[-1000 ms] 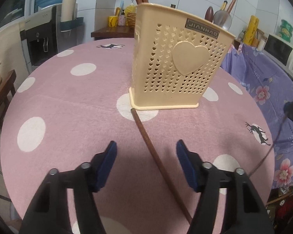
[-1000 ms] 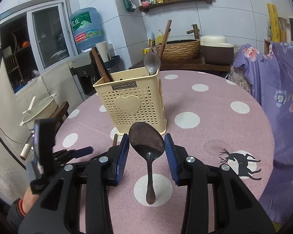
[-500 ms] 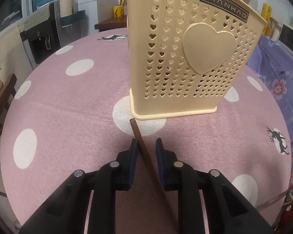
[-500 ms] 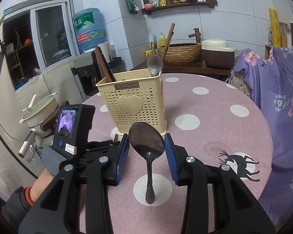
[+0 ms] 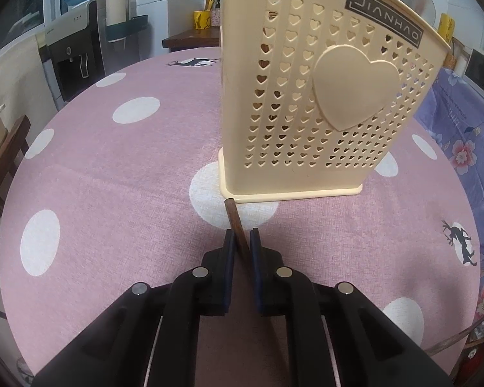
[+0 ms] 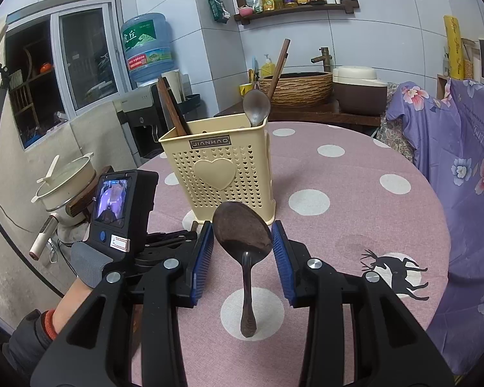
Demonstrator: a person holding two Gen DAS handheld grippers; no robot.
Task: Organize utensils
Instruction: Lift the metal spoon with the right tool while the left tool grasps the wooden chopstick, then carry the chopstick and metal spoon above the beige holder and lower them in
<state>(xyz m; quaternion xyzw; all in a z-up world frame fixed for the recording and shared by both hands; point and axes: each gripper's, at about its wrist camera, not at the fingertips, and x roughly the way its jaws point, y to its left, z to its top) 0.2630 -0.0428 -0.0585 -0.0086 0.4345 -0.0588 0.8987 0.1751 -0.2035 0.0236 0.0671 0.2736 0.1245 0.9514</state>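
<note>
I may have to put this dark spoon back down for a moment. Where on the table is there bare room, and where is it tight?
Bare cloth lies right of the basket, out toward the deer print and the purple cover. The basket's far left side is bare too. Tight: the strip in front of the basket, where the left tool pinches the chopstick and the right tool holds the spoon.

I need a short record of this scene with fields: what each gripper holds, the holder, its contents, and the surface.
left gripper: shut on wooden chopstick, whose tip lies at the holder's base
right gripper: shut on dark wooden spoon, bowl up, handle hanging down
utensil holder: cream plastic, heart holes, upright on the table
holder contents: metal spoon, brown wooden sticks
tablecloth: pink with white dots
</note>
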